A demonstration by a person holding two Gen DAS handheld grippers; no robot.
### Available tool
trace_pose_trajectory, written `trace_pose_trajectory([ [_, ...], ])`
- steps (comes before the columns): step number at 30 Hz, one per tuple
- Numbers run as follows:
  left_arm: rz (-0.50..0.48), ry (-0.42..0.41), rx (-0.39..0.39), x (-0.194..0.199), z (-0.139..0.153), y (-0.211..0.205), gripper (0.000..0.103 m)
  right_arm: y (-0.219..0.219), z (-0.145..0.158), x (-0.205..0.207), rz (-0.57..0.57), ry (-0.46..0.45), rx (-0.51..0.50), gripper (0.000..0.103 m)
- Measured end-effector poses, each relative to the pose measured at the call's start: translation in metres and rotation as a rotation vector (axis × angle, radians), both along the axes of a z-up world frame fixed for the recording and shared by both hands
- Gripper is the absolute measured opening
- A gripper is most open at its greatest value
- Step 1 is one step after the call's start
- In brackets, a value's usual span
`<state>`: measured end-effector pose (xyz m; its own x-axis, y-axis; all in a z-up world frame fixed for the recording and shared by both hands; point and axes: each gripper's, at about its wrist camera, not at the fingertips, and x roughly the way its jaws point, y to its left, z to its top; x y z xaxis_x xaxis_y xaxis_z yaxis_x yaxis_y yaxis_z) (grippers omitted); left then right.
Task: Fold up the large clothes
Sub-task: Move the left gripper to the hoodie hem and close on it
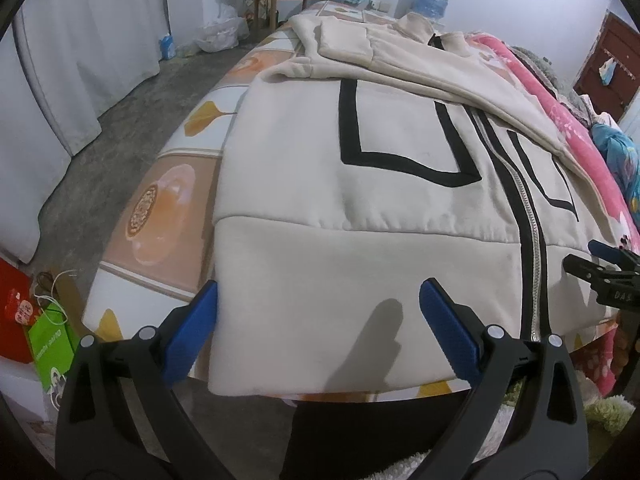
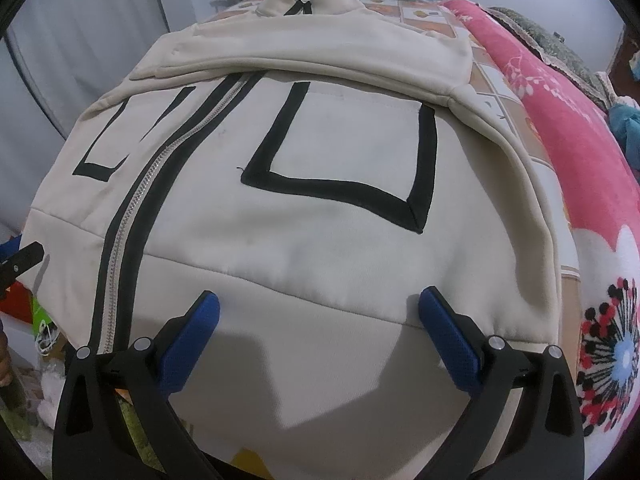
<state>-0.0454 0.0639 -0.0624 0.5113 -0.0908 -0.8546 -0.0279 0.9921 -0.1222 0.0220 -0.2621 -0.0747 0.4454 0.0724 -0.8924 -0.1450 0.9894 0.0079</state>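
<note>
Step in hand, as judged: take hem at bed's near edge, fold up toward collar. Advice: each gripper bites hem band through both layers, near its own corner; lift both together, keep zipper straight.

Bed [image 1: 172,208], patterned sheet, carries cream jacket [image 1: 360,200], front up, hem at near edge, collar toward far edge. Sleeves [image 2: 320,60] folded across chest. Black L-shaped trim [image 2: 340,192] each side of zipper [image 2: 132,216].

Left gripper [image 1: 318,332] wide open, empty, over hem's left corner. Right gripper [image 2: 320,332] wide open, empty, over hem right of zipper.
</note>
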Motion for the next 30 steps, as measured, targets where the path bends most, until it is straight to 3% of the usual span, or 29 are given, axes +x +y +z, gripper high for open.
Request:
trace_pose_trajectory([
  [8,-0.02,0.002,0.001,0.0,0.002,0.0,0.095,0.001,-0.001,0.006,-0.002,0.031,0.005,0.097],
  [15,-0.062,-0.047,-0.029,-0.017,0.012,0.005,0.095,0.001,-0.001,0.007,-0.001,0.033,0.012,0.097],
  [20,-0.099,-0.084,-0.032,-0.029,0.024,0.01,0.082,0.0,-0.002,0.004,0.018,0.012,0.02,0.097],
  [25,-0.084,-0.037,-0.088,-0.028,0.016,0.021,0.077,-0.001,-0.003,0.002,0.002,-0.001,0.021,0.097],
  [30,-0.018,-0.006,-0.081,-0.014,0.0,0.035,0.076,0.0,-0.002,0.003,-0.012,0.003,0.021,0.097],
])
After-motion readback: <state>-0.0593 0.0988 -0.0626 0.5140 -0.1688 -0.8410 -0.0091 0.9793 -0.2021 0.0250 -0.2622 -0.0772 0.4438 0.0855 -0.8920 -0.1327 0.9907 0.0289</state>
